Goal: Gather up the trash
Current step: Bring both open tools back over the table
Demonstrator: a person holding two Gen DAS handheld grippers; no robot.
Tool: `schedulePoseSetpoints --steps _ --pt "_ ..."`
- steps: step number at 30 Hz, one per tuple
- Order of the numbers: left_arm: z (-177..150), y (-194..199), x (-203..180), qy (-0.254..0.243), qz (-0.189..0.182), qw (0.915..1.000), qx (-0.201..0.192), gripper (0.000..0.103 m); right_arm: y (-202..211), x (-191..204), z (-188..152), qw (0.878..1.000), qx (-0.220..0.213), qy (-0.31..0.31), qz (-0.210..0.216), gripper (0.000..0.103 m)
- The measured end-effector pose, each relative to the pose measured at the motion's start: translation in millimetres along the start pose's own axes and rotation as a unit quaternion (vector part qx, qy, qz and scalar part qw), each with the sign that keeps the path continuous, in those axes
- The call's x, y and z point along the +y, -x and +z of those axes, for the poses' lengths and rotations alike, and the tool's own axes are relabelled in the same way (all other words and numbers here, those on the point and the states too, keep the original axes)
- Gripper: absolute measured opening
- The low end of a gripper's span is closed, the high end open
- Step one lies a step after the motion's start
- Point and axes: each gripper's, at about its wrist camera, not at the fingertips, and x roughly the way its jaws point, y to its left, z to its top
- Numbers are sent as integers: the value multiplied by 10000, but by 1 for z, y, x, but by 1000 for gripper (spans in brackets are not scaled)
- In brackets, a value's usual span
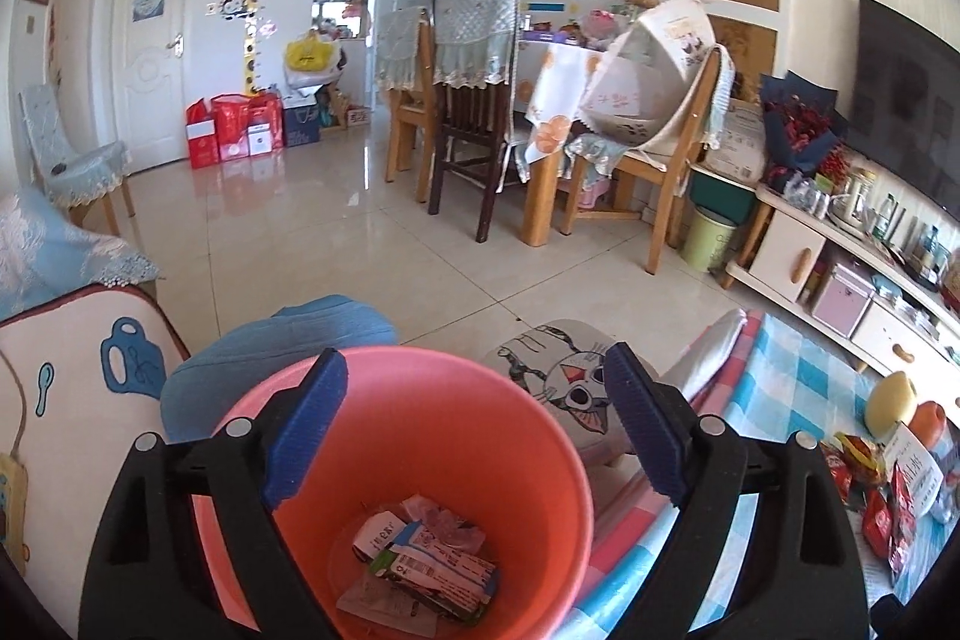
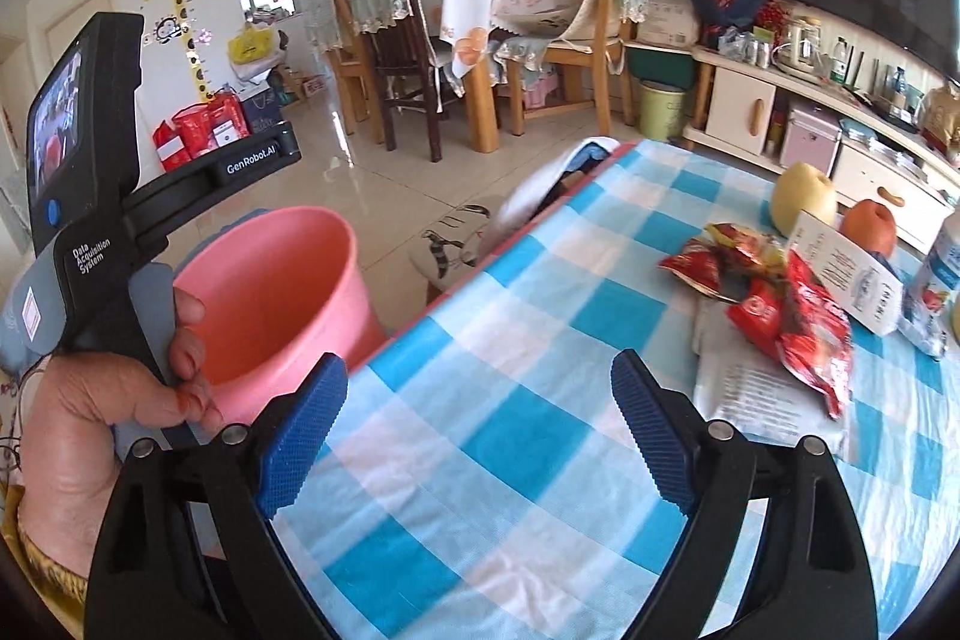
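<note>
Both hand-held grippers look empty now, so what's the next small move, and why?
Probably reach the right hand-held gripper toward the red wrappers on the checked tablecloth: its jaws stand open and empty, and the pink bin already holds scraps.

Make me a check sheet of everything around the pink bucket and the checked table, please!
Surface: table under a blue-and-white checked cloth, mostly bare near the camera.
Job's things: pink bucket beside the table edge, wrappers lying at its bottom; red snack wrappers and a printed paper on the cloth.
Clutter: pear, orange, white box, bottle at the right edge.
Grippers: left gripper above the bucket, fingers wide apart, empty; right gripper over the cloth, fingers wide apart, empty.
Cables: thin cord at the far left of the left view.
Surroundings: tiled floor, dining chairs, TV cabinet, cat-print stool.
</note>
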Motion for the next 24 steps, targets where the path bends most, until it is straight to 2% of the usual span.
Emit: schedulePoseSetpoints --steps 13,24 --pt "-13 19 -53 -645 -385 9971 -149 90 24 -45 -19 9992 -112 -59 -384 90" --pt "-24 32 -88 -1024 -514 9932 -220 91 32 -94 -32 9967 -172 -580 -548 90"
